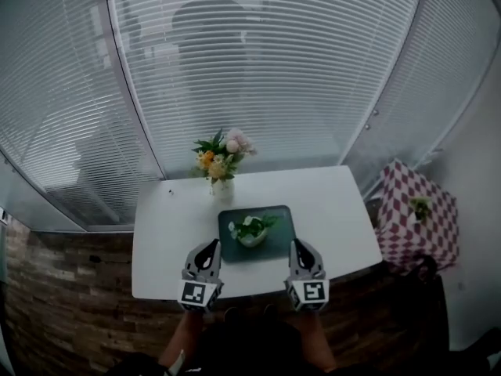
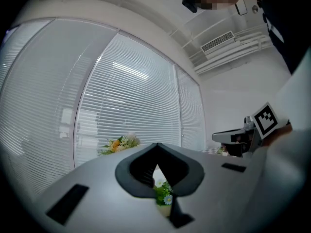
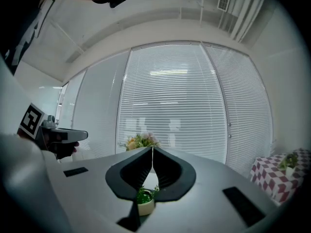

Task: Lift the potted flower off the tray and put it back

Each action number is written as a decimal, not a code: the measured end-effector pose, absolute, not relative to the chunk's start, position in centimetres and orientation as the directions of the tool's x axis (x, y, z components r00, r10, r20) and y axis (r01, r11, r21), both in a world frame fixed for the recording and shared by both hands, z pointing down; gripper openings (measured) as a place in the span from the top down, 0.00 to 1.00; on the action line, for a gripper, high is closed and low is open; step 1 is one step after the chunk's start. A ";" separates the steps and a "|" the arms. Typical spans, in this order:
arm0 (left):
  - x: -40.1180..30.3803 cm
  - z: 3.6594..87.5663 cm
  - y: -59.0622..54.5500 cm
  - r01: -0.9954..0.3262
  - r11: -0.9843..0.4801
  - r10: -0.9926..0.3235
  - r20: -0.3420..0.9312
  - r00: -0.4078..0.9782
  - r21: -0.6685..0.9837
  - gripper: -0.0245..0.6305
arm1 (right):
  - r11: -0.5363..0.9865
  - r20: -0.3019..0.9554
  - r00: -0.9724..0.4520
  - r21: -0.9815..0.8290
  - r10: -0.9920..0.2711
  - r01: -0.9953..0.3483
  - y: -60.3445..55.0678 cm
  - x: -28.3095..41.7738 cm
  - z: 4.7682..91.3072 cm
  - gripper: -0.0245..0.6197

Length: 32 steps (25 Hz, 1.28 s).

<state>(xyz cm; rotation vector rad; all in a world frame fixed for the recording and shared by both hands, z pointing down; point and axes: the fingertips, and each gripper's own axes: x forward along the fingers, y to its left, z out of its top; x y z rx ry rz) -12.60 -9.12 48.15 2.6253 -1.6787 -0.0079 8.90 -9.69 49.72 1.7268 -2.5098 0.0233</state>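
A small potted flower [image 1: 252, 231] in a pale pot stands on a dark green tray [image 1: 278, 218] in the middle of the white table [image 1: 164, 225]. My left gripper [image 1: 211, 247] is at the tray's near left corner and my right gripper [image 1: 297, 247] at its near right corner, both shut and empty. Through the gap of the shut jaws the potted flower [image 2: 163, 195] shows in the left gripper view, and the same pot [image 3: 145, 202] appears in the right gripper view.
A vase of mixed flowers [image 1: 221, 161] stands at the table's far edge behind the tray. A stand with a red-checked cloth [image 1: 417, 210] and a small plant is to the right. Window blinds run behind the table.
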 end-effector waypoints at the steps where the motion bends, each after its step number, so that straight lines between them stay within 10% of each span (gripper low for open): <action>1: -12.1 48.0 -9.2 -0.909 -0.417 -0.909 0.008 0.417 0.019 0.95 | 0.365 0.088 -0.360 0.040 -0.929 -0.930 -10.0 9.4 49.8 0.95; 20: -9.9 47.3 -9.8 -0.953 -0.303 -0.953 -0.012 0.304 -0.014 0.95 | 0.515 0.071 -0.513 0.011 -0.855 -0.857 -12.6 10.0 49.9 0.94; 25: -9.8 48.1 -10.1 -0.948 -0.320 -0.948 0.006 0.320 -0.008 0.60 | 0.566 0.078 -0.563 0.020 -0.823 -0.824 -12.2 9.5 50.5 0.57; 32: -9.4 48.9 -10.1 -0.940 -0.340 -0.940 0.017 0.340 0.009 0.53 | 0.592 0.029 -0.592 0.022 -0.806 -0.806 -11.9 9.2 49.9 0.41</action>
